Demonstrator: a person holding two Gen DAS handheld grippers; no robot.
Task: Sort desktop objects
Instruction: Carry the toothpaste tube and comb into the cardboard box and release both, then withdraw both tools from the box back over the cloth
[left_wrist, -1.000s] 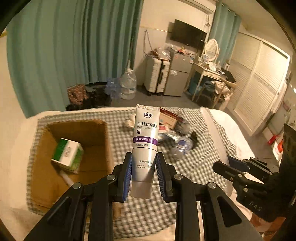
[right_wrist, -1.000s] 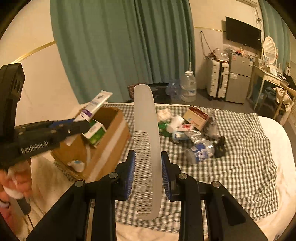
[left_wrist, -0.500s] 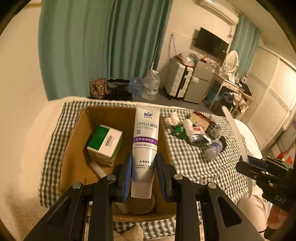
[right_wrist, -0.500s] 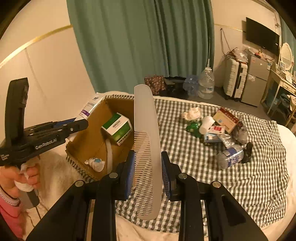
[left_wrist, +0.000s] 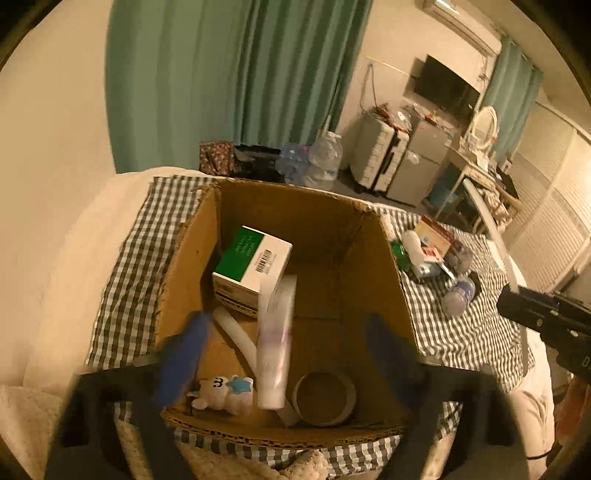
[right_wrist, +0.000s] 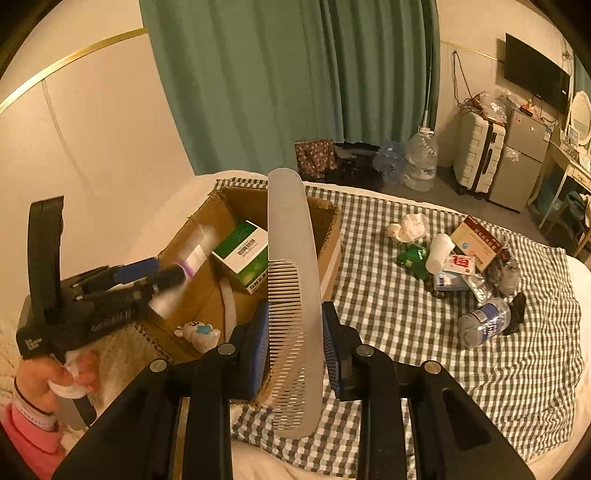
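My left gripper (left_wrist: 284, 326) hovers over the open cardboard box (left_wrist: 295, 190), its jaws opening wide. The white and purple toothpaste tube (left_wrist: 275, 339) is a blurred streak between them, free of both pads and dropping into the box. From the right wrist view, the left gripper (right_wrist: 147, 273) sits at the box's left side with the tube (right_wrist: 192, 254) just off its tips. My right gripper (right_wrist: 293, 332) is shut on a long white comb (right_wrist: 291, 258), held upright near the box's (right_wrist: 332, 251) front right corner.
Inside the box lie a green and white carton (left_wrist: 255, 266), a small plush toy (left_wrist: 221, 391), a tape roll (left_wrist: 325, 395) and a white tube (left_wrist: 236, 332). On the checked cloth to the right is a heap of small packets (right_wrist: 454, 258) and a plastic bottle (right_wrist: 484, 325).
The left gripper came down over the box and its jaws spread apart, letting go of the toothpaste tube, which now falls. The right gripper carried the comb closer to the box.
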